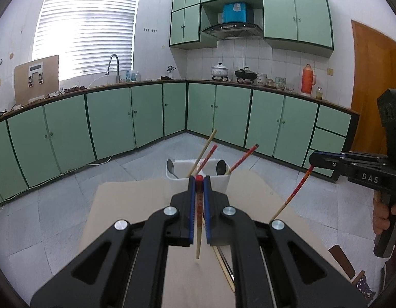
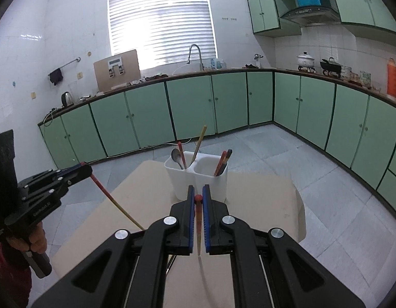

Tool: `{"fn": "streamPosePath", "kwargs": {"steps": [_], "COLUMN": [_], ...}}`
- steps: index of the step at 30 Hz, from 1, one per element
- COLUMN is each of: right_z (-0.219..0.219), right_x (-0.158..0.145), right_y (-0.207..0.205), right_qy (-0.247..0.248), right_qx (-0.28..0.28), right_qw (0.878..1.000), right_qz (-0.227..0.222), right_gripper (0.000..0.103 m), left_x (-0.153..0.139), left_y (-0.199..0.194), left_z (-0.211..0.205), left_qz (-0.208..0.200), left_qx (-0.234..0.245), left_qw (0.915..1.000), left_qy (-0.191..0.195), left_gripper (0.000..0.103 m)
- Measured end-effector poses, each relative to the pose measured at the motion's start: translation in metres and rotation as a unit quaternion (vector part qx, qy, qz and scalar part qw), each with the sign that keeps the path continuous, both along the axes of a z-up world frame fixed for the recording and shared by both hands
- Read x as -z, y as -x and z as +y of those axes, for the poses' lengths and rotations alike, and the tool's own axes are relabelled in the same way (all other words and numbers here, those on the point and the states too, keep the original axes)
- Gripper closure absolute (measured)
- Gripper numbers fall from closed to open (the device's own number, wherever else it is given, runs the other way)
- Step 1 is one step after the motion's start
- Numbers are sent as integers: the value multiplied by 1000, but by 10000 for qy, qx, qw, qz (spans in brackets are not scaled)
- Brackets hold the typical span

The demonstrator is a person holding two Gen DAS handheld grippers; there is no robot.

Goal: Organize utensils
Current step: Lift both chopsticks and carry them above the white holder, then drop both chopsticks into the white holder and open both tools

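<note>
A white holder (two compartments, with spoons and chopsticks) stands on the table ahead. Each gripper — left gripper, right gripper — pinches one red chopstick between pressed jaws.

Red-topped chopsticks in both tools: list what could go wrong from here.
1. Each red-topped chopstick is pinched near its top, its long end hanging free; it may swivel and miss the white two-compartment plastic holder.
2. Leaning chopsticks and a metal spoon already crowd both compartments, so an insertion could snag.
3. Loose utensils under the left tool could get knocked.
</note>
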State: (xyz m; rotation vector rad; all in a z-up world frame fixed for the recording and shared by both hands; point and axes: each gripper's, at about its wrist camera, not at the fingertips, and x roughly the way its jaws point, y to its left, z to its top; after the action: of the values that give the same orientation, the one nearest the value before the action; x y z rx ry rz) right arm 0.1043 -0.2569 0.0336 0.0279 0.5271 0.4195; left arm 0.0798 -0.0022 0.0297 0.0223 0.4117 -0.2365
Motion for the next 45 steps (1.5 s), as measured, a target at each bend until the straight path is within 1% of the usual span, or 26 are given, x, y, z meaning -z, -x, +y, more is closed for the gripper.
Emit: {"fn": "streamPosePath", "kwargs": {"steps": [2,6,12,15,19,23,27,30,33,37,45], "right_z": [1,2,7,10,16,28,33,40,44,48,52], "right_x": [-6,-30,-77,-96,-106,-97,-73,-51,-32,-14,14], "right_y": [-1,-9,-27,-42,-68,-97,-122,-138,-147,-154,-158], "right_qy": [-13,-8,-118,-156,-139,35,53,177,221,287,327], "right_qx": [-30,-28,-29,51,126,216,285,304,267,238,81], "right_qw": [10000,9995,9969,9950,9940,9946,9962,9972,9980,9987,9994], "right_qz": [-57,-304,-783,-983,-1075,-1016,-817,-666,-522,-360,71], "right_gripper": [97,97,97,97,97,97,97,97,97,97,96], "left_x": [-7,-27,-68,-86,-97,-93,-75,-60,-46,-27,4], "left_y": [-2,-8,-23,-37,-63,-99,-128,-145,-161,-176,-189], "left_z": [2,4,3,-1,-12,-22,-28,-26,-23,-21,-11], "left_qz": [-89,-312,-783,-1018,-1197,-1176,-981,-843,-674,-396,55], "left_qx": [-10,-20,-68,-46,-87,-59,-62,-105,-169,-201,-227], "left_qw": [10000,9995,9968,9947,9927,9930,9952,9964,9976,9990,9997], "left_qy": [-11,42,108,155,88,26,-33,-56,-53,-62,-102], "left_gripper": [98,98,98,98,98,98,98,98,98,98,97]}}
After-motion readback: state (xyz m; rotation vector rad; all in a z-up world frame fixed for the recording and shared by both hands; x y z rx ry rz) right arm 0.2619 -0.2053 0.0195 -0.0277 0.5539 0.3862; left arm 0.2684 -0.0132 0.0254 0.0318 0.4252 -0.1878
